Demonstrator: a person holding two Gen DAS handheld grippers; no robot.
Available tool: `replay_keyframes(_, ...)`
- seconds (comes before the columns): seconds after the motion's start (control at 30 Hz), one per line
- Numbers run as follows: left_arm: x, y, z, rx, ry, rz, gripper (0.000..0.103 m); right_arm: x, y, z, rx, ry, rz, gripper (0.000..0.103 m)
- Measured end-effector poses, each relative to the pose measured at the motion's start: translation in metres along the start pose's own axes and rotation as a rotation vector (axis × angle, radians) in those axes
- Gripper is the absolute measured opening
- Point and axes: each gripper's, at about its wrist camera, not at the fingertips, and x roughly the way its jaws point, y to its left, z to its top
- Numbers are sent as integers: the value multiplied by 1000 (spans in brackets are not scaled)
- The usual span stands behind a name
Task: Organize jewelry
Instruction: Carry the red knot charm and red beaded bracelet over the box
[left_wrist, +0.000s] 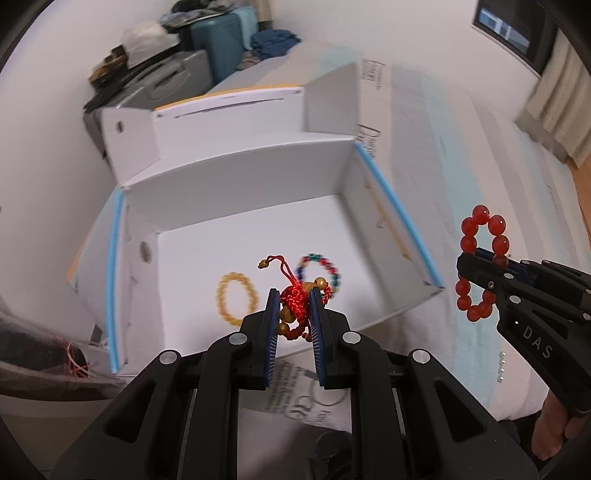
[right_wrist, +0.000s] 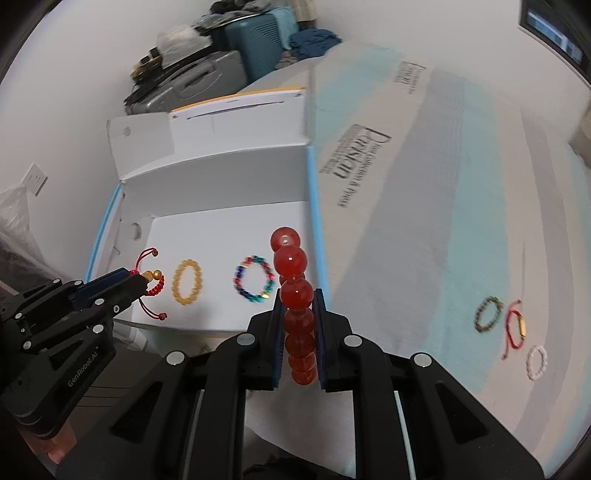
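My left gripper (left_wrist: 294, 300) is shut on a red cord bracelet with gold beads (left_wrist: 293, 301), held over the front of an open white box (left_wrist: 236, 177). It also shows in the right wrist view (right_wrist: 149, 284). My right gripper (right_wrist: 297, 301) is shut on a red bead bracelet (right_wrist: 295, 291), held to the right of the box; the left wrist view shows it too (left_wrist: 480, 266). On the box floor lie a yellow bead bracelet (left_wrist: 236, 298) and a multicoloured bead bracelet (left_wrist: 319, 273).
On the bed cover right of the box lie a dark green bracelet (right_wrist: 488, 314), a red cord bracelet (right_wrist: 517, 326) and a white bead bracelet (right_wrist: 536, 362). The box has blue-edged walls (left_wrist: 399, 218). Suitcases and clothes (left_wrist: 207, 44) stand behind it.
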Motion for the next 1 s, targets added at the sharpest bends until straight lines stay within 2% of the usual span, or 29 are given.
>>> replay_keyframes(0.27,18,46,0,-60,41,32,15,35,45,13,-59,47,22,13)
replay_keyframes(0.47,48,64,-1,-96,125,44,15,64,63,18,-89,101,30,13)
replay_keyframes(1.0,126,85,2,-134,336,82,15,149,66,27,-61,314,13,13)
